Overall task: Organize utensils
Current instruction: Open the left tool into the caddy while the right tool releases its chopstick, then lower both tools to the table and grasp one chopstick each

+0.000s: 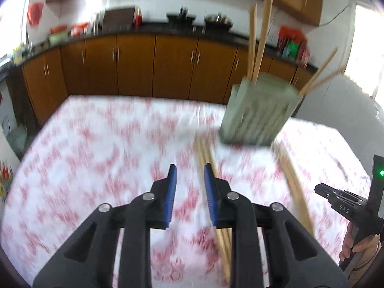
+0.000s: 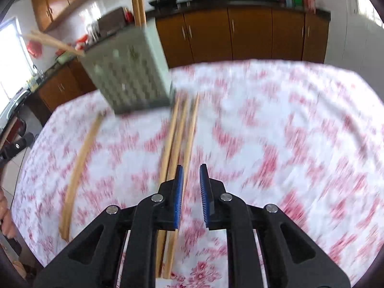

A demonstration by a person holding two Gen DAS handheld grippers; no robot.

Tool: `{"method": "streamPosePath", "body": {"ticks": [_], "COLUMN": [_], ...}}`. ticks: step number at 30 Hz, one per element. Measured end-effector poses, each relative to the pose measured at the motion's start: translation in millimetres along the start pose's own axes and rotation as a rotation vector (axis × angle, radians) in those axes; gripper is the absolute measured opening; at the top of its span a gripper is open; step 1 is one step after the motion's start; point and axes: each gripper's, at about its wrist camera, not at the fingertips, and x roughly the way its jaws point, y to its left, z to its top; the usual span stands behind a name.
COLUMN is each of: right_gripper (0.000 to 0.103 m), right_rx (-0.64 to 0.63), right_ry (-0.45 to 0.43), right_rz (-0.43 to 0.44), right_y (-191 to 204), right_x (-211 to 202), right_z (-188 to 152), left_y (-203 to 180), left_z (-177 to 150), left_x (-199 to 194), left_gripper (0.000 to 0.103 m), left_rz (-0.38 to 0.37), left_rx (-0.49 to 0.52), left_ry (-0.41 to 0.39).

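Pale wooden chopsticks are lying loose on a table [image 1: 96, 144] covered in a white cloth with a red flower print, everything smeared by motion blur. In the left wrist view one bundle [image 1: 204, 151] is stretching from near the holder toward the camera, passing under the right finger of the left gripper [image 1: 190, 171]; a second bundle [image 1: 294, 180] is lying further right. In the right wrist view three chopsticks [image 2: 178, 129] are running under the left finger of the right gripper [image 2: 192, 171], and a single chopstick [image 2: 79, 165] is lying apart to the left. Both grippers are standing slightly parted with bare cloth showing in the gap, grasping nothing. A pale green perforated holder [image 1: 256, 112] is standing on the table just beyond the bundles, with several chopsticks [image 1: 260, 38] sticking upright and slanted out of it. Brown cabinets [image 1: 134, 64] and a cluttered dark counter are lining the wall behind.
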Motion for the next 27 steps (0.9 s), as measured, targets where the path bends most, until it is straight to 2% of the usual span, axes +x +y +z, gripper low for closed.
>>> {"method": "streamPosePath", "body": {"ticks": [4,8,11,15,20,27], "right_gripper": [0.015,0.015,0.008,0.008,0.008,0.008], "right_rx": [-0.008,-0.043,-0.073,-0.026,-0.035,-0.068], "right_ry": [0.026,0.049,0.031,0.021,0.017,0.021], "right_rz": [0.005,-0.009,-0.067,-0.096,-0.103,-0.113], "right_y": [8.9,13.3,13.9,-1.3,-2.9,0.3], "right_x": [9.8,18.5,17.7,17.0,17.0,15.0], "right_z": [-6.7,-10.1,-13.1,-10.4,-10.1,-13.1], "left_y": [0.3,-8.7,-11.1,-15.1,-19.0,-27.2], "left_z": [-26.8,-35.0,-42.1,-44.8,-50.2,-52.9], "left_x": [17.8,31.5,37.6,41.2,46.8,50.8], "left_gripper": [0.023,0.021,0.019,0.016,0.015,0.015], "left_rz": [-0.030,-0.058,-0.071,-0.083,-0.091,-0.037], "left_rx": [-0.017,-0.027,-0.025,-0.020,-0.005,0.051], "left_ry": [0.078,0.124,0.150,0.172,0.190,0.193]}}
